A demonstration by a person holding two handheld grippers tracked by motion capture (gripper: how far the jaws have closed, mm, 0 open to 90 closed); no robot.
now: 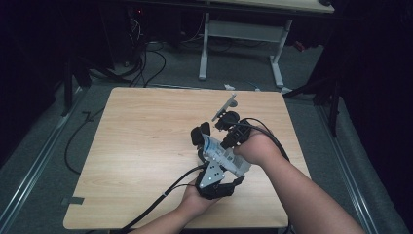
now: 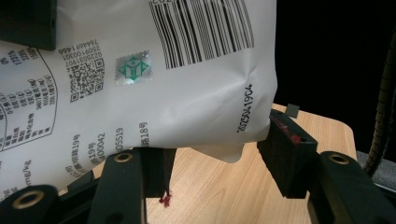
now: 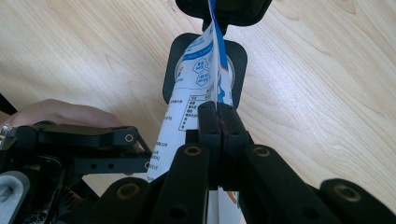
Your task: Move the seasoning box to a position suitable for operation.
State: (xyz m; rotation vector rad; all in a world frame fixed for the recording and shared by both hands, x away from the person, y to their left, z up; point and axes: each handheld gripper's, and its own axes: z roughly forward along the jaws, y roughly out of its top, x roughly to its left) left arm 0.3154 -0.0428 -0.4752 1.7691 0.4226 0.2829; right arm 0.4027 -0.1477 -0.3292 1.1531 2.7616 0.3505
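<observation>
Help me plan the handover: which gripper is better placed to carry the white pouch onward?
Probably the right gripper: its jaws are shut flat on the white pouch edge. The left gripper has the pouch between spread jaws, one pad apparently apart from it.

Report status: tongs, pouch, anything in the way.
Right tongs shut on pouch edge. Left tongs astride its lower end, grip unclear. Table around it bare.

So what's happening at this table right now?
A person holds a white printed pouch above the wooden table with two handheld grippers. The right gripper is pinched shut on the pouch's thin edge. The left gripper has the pouch's lower corner between its spread jaws; whether its pads press on it is unclear. The pouch's barcode and printed text face the left gripper's camera.
</observation>
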